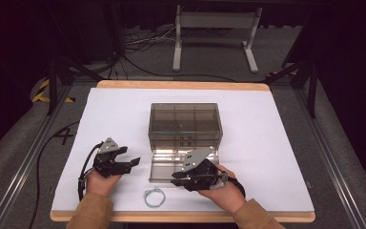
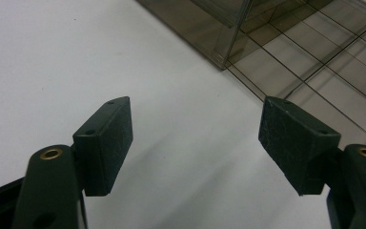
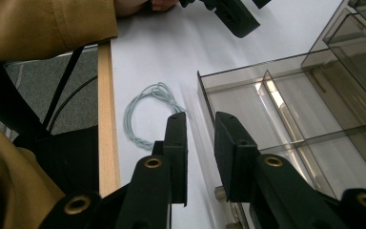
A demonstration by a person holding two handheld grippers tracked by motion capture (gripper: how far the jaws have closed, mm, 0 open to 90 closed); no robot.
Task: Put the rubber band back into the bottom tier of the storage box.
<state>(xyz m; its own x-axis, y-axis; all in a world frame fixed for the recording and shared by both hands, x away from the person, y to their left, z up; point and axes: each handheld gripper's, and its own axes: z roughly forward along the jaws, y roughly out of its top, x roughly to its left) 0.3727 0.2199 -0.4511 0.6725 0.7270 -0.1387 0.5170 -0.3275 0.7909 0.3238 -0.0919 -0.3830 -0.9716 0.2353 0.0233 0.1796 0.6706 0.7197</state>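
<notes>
Two tools: right tool [image 3: 200,143] nearly together, straddling the drawer [image 1: 164,164] front wall at lower center, apparently mid-pull; left tool [image 2: 198,143] apart, idle. Next probably clamping and drawing the drawer out.

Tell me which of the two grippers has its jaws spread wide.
The left gripper: its jaws stand far apart over bare table, nothing between them. The right gripper keeps only a narrow gap, astride the pulled-out drawer's front wall.
</notes>
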